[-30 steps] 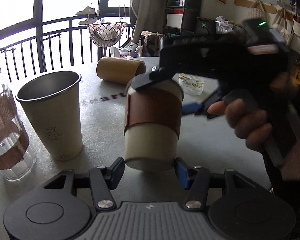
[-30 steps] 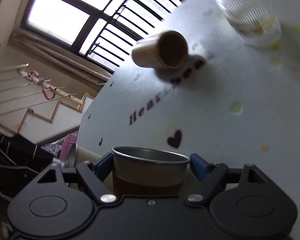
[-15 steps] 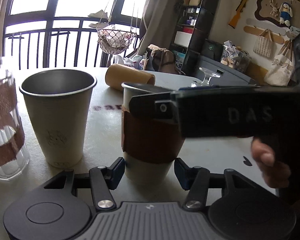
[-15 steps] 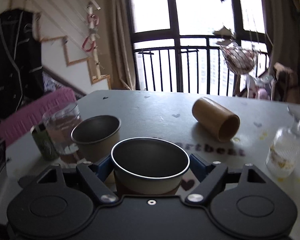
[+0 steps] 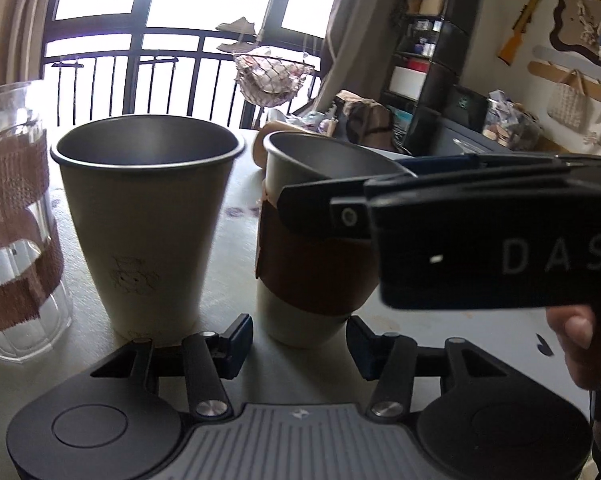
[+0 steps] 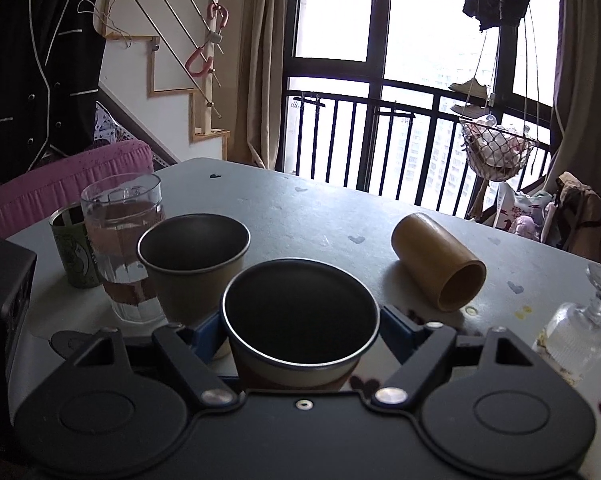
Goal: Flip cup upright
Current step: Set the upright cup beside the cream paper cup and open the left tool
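Observation:
The cream cup with a brown sleeve (image 5: 312, 264) stands upright on the table, mouth up. My right gripper (image 6: 300, 332) is shut on the cup (image 6: 300, 320) near its rim; in the left wrist view its black body (image 5: 480, 240) reaches in from the right. My left gripper (image 5: 300, 338) is open, its fingers on either side of the cup's base, not touching it.
A plain cream cup (image 5: 148, 220) stands upright just left of the sleeved cup. A glass with a brown band (image 5: 12, 220) is further left. A bamboo cup (image 6: 440, 266) lies on its side. A stemmed glass (image 6: 576, 328) lies at the right, a green can (image 6: 72, 248) at the left.
The right gripper turned the sleeved cup from tilted to upright and lowered it onto the table. The left gripper stayed open around its base.

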`<control>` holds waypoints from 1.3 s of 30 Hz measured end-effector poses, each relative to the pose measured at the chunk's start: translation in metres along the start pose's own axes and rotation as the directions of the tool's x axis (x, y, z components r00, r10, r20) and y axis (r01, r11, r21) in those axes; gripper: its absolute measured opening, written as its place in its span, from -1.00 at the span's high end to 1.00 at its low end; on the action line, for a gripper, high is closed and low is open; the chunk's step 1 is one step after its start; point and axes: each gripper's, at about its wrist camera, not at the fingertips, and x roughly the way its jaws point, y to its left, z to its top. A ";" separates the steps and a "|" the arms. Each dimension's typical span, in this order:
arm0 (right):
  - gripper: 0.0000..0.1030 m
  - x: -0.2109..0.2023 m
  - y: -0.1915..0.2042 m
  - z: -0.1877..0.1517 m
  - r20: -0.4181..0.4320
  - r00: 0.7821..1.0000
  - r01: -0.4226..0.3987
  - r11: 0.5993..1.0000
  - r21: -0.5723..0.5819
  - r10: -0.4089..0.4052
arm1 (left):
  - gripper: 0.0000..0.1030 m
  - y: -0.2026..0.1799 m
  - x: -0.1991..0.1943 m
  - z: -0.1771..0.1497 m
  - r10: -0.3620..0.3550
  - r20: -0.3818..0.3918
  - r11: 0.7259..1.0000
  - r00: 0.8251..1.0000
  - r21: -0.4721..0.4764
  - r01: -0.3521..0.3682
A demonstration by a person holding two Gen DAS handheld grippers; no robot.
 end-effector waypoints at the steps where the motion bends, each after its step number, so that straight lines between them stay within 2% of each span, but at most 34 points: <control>1: -0.60 0.003 0.000 0.000 -0.001 1.000 -0.001 1.000 -0.001 0.001 | -0.02 0.001 0.001 0.002 0.006 0.002 1.000 1.000 -0.006 -0.006; 12: -0.49 0.022 -0.004 -0.003 -0.032 0.999 -0.003 1.000 0.019 0.004 | -0.02 0.010 0.000 0.011 0.043 0.010 0.999 0.999 -0.033 -0.043; 15: -0.59 0.018 -0.007 -0.003 -0.021 1.000 -0.002 0.999 0.035 0.003 | -0.03 0.010 -0.007 0.013 0.054 0.010 0.998 0.998 -0.035 -0.054; 20: -0.66 -0.005 -0.011 -0.003 0.022 1.000 -0.001 0.998 0.065 0.000 | -0.04 0.005 -0.033 0.015 0.089 0.032 0.996 0.996 -0.015 -0.089; 22: -0.68 -0.019 -0.015 -0.006 0.043 0.999 0.013 0.997 0.081 -0.016 | -0.11 0.000 -0.047 0.016 0.103 0.059 0.995 0.993 -0.002 -0.103; 24: -0.71 -0.031 -0.019 -0.009 0.058 0.998 0.027 0.994 0.105 -0.033 | -0.27 -0.005 -0.061 0.015 0.127 0.089 0.992 0.988 0.016 -0.128; 29: -0.83 -0.064 -0.024 -0.015 0.095 0.992 0.066 0.988 0.140 -0.079 | -0.31 -0.016 -0.091 0.019 0.174 0.133 0.984 0.976 0.012 -0.177; 39: -0.92 -0.113 -0.029 -0.038 0.135 0.979 0.123 0.975 0.187 -0.150 | -0.81 -0.034 -0.136 0.009 0.263 0.189 0.965 0.946 -0.036 -0.261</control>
